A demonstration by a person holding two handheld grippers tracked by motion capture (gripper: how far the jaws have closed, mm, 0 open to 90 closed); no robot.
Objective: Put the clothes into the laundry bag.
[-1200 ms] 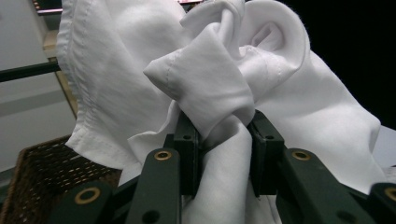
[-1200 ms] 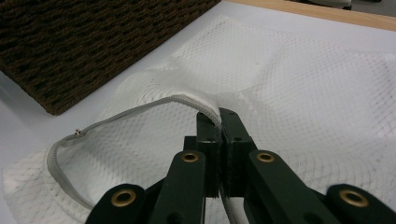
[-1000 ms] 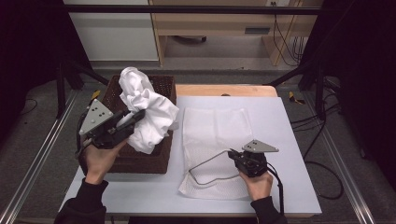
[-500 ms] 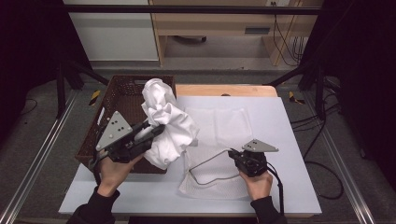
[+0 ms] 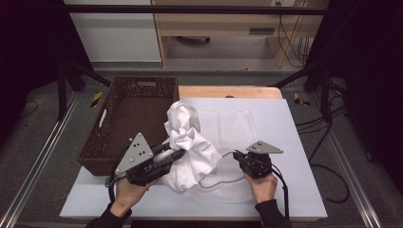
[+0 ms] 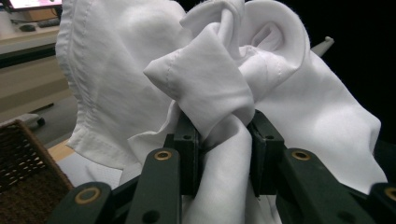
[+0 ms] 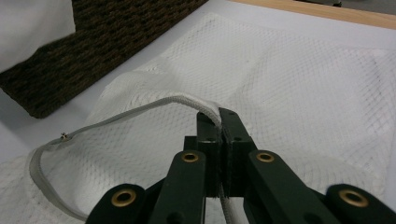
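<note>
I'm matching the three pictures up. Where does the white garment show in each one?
High view: white garment at centre, left of the mesh bag.
Left gripper view: bunched between the jaws.
Right gripper view: top-left corner.
Shared landmark: the wicker basket.

Bright overhead light, dark bg, soft blur

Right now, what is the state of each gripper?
Left gripper: shut on the white cloth.
Right gripper: shut on the mesh bag, at its zipper edge.
</note>
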